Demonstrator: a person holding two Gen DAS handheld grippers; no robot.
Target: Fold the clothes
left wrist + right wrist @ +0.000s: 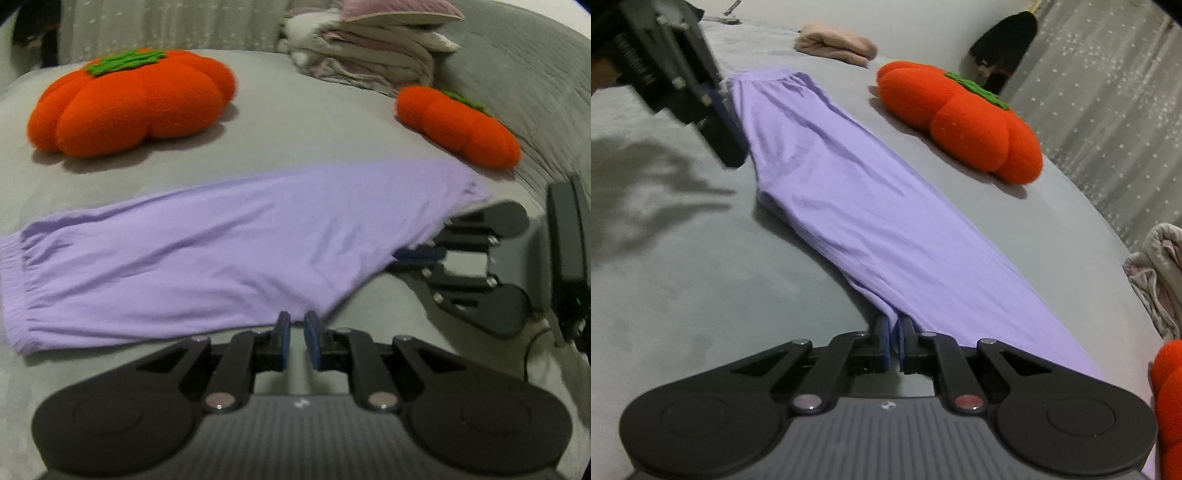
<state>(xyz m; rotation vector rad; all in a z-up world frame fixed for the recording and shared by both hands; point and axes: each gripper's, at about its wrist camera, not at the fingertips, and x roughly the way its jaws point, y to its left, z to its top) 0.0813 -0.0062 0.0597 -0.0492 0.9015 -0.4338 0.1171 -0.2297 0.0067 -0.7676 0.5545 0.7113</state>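
A: Where are the lilac trousers [849,206]?
B: Flat along the bed [683,280], legs stacked. The right tool [894,345] pinches the hem, likely for folding; the left tool [294,341] hovers narrow, empty.

L gripper [294,325] sits low and level, fingers fwd, blue pads w/ a narrow gap between them, nothing in the gap; tips just at the cloth's near edge. R gripper [894,330] is also low, jaws pinched tight on a bunched fold of the lilac pants [849,206]. From L cam, the R gripper lies on its side, tips under the cloth edge.
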